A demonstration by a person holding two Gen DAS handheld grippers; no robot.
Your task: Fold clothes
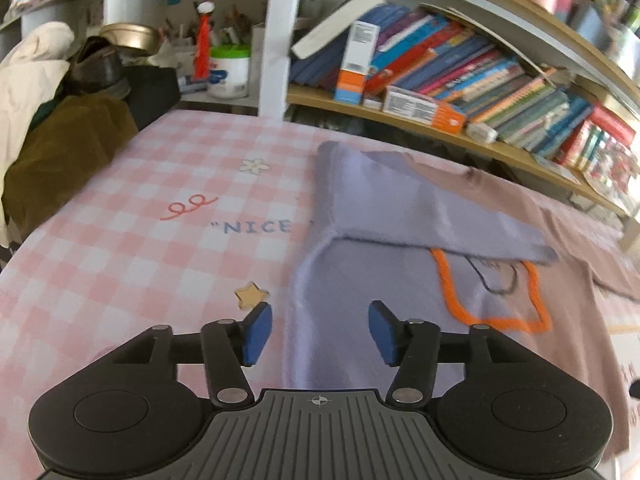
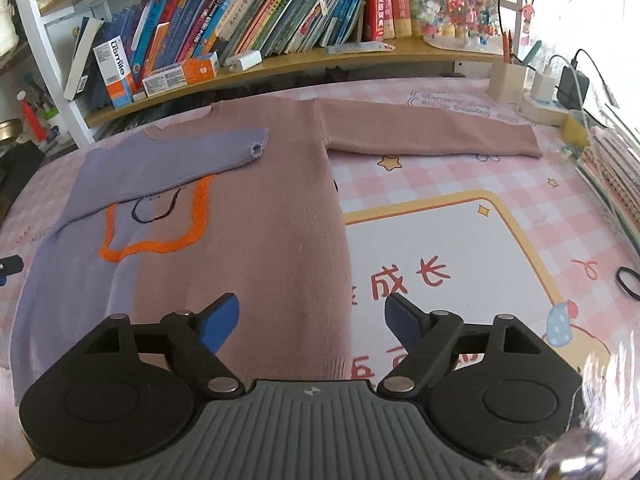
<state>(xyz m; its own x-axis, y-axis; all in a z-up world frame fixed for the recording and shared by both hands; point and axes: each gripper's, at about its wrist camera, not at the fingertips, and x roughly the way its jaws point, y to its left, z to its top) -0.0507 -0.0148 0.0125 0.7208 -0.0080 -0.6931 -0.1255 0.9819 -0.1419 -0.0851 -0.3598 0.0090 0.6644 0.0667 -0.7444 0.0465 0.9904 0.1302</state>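
Left gripper (image 1: 320,334) sits low in the left wrist view with its blue pads (image 1: 256,334) spread wide and nothing between them; the lilac edge of the sweater (image 1: 360,280) lies just beyond and between the pads, running up the middle of the frame. Above it, the lilac sleeve (image 1: 400,208) is folded across the chest, covering the top of the orange outline (image 1: 500,320) stitched on the front. To the left of the sweater the pink checked tabletop (image 1: 140,220) shows the word "NICE".

Right gripper (image 2: 312,320) is also wide apart and empty, at the bottom centre of the right wrist view, hovering over the sweater's (image 2: 260,220) lower part; the hem lies just beneath its jaws. From here the sweater spreads flat from the bottom centre to the upper middle, lilac on the left half and dusty pink on the right. The pink sleeve (image 2: 432,132) stretches straight out toward the upper right, lying flat on the tabletop (image 2: 440,240). The lilac sleeve (image 2: 180,160) lies across the upper left of the body. A bookshelf (image 2: 280,68) crosses the top of the frame.
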